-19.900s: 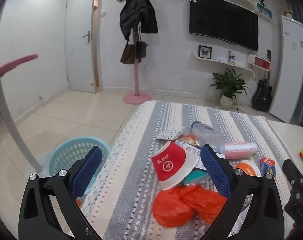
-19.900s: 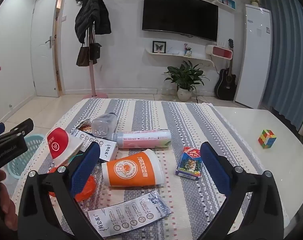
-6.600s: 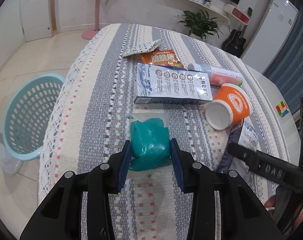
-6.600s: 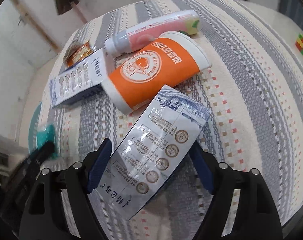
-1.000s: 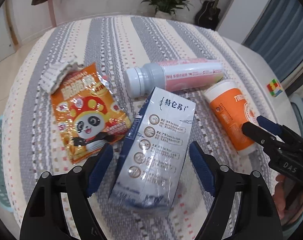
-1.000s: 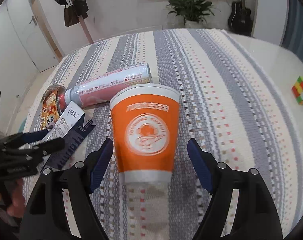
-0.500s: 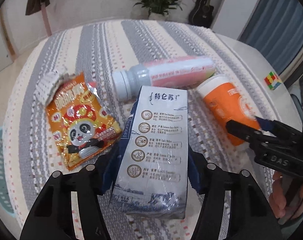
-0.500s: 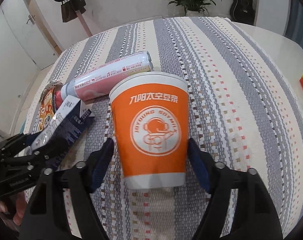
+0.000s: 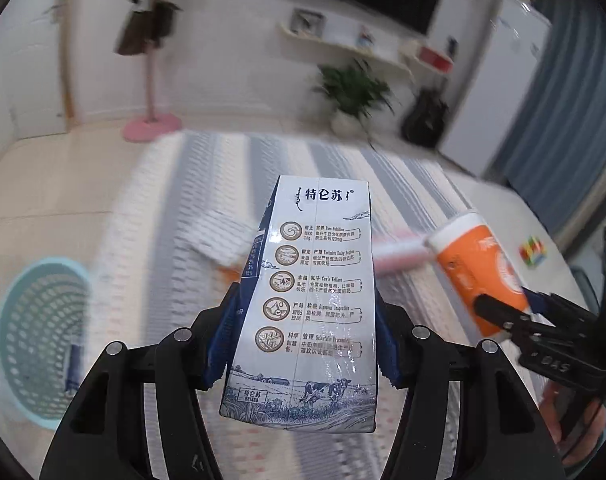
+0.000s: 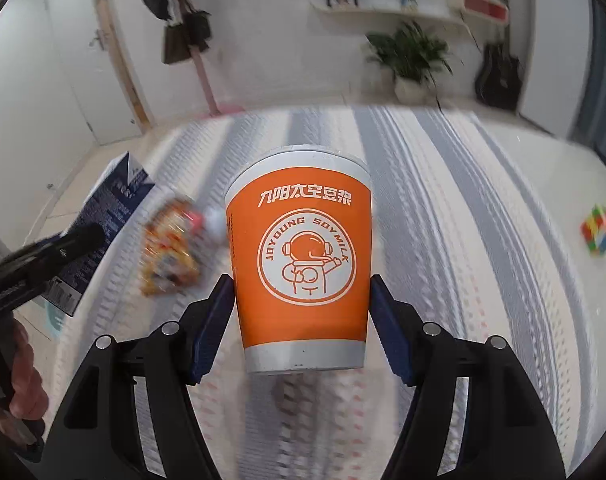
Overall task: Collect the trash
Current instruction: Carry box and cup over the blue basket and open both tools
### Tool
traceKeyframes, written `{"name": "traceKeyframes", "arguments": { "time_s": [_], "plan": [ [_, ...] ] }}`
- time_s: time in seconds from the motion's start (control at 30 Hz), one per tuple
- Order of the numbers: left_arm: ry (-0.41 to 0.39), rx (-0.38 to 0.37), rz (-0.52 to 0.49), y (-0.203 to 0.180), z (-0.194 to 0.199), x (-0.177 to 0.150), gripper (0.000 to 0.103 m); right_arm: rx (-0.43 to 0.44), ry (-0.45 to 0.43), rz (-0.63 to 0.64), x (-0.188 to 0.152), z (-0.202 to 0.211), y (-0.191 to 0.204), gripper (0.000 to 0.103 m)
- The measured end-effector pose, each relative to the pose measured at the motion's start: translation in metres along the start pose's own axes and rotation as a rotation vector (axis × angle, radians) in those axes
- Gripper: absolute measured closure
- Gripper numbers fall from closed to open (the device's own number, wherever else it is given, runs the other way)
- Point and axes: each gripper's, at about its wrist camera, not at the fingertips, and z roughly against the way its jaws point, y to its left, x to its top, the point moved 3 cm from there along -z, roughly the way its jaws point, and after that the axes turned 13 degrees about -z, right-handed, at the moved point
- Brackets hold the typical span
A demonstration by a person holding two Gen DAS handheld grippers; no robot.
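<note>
Trash rides in both your grippers: left gripper (image 9: 303, 344) fingers pinch the milk carton (image 9: 315, 300), right gripper (image 10: 302, 322) fingers clamp the orange cup (image 10: 301, 268). Both seem lifted off the bench (image 10: 463, 208), probably bound for the basket (image 9: 39, 320).

My right gripper (image 10: 302, 320): clamped on orange paper soymilk cup (image 10: 301, 256); crinkled orange snack packet (image 10: 168, 246) on striped woven tablecloth (image 10: 483, 240).

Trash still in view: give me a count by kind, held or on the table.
Cartons: 1, milk carton in the left tool
Cups: 1, orange cup in the right tool
Bottles: 1, pink bottle
Wrappers: 1, snack wrapper
Total: 4
</note>
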Motion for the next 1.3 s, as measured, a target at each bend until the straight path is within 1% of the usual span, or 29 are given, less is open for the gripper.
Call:
{"name": "traceKeyframes", "arguments": {
  "time_s": [0.03, 0.13, 0.2, 0.23, 0.3, 0.4, 0.43, 0.47, 0.63, 0.77, 0.87, 0.97, 1.03, 1.13, 1.23, 1.3],
  "plan": [
    [-0.030, 0.033, 0.026, 0.014, 0.012, 0.001, 0.046, 0.019, -0.020, 0.017, 0.005, 0.005, 0.015, 0.039],
    [-0.090, 0.083, 0.105, 0.048, 0.039, 0.001, 0.046, 0.060, -0.048, 0.066, 0.013, 0.011, 0.051, 0.039],
    [-0.123, 0.130, 0.156, 0.072, 0.055, -0.002, 0.046, 0.100, -0.058, 0.119, 0.016, 0.014, 0.087, 0.039],
    [-0.136, 0.157, 0.185, 0.086, 0.063, -0.005, 0.046, 0.133, -0.062, 0.140, 0.016, 0.015, 0.104, 0.039],
    [-0.149, 0.197, 0.248, 0.117, 0.079, -0.013, 0.046, 0.198, -0.058, 0.172, 0.012, 0.015, 0.134, 0.039],
    [-0.164, 0.237, 0.347, 0.154, 0.098, -0.024, 0.046, 0.239, -0.059, 0.230, 0.000, 0.012, 0.180, 0.039],
    [-0.166, 0.257, 0.383, 0.168, 0.105, -0.030, 0.046, 0.255, -0.056, 0.252, -0.004, 0.009, 0.197, 0.039],
    [-0.163, 0.294, 0.401, 0.179, 0.111, -0.035, 0.046, 0.263, -0.056, 0.268, -0.006, 0.007, 0.211, 0.039],
    [-0.112, 0.410, 0.463, 0.223, 0.117, -0.059, 0.046, 0.303, -0.053, 0.338, -0.017, -0.009, 0.275, 0.039],
    [-0.048, 0.446, 0.510, 0.253, 0.108, -0.081, 0.046, 0.311, -0.039, 0.362, -0.028, -0.033, 0.316, 0.039],
    [0.010, 0.458, 0.523, 0.269, 0.098, -0.100, 0.046, 0.306, -0.003, 0.356, -0.041, -0.055, 0.340, 0.039],
    [0.058, 0.457, 0.535, 0.286, 0.089, -0.114, 0.046, 0.290, 0.037, 0.353, -0.054, -0.082, 0.354, 0.039],
    [0.090, 0.452, 0.544, 0.295, 0.083, -0.125, 0.046, 0.284, 0.070, 0.342, -0.063, -0.098, 0.358, 0.038],
    [0.135, 0.453, 0.556, 0.302, 0.072, -0.135, 0.046, 0.248, 0.133, 0.327, -0.076, -0.128, 0.360, 0.038],
    [0.159, 0.435, 0.567, 0.308, 0.066, -0.139, 0.044, 0.213, 0.165, 0.320, -0.081, -0.149, 0.360, 0.036],
    [0.159, 0.434, 0.563, 0.307, 0.069, -0.138, 0.041, 0.222, 0.188, 0.322, -0.086, -0.155, 0.360, 0.036]
  ]
}}
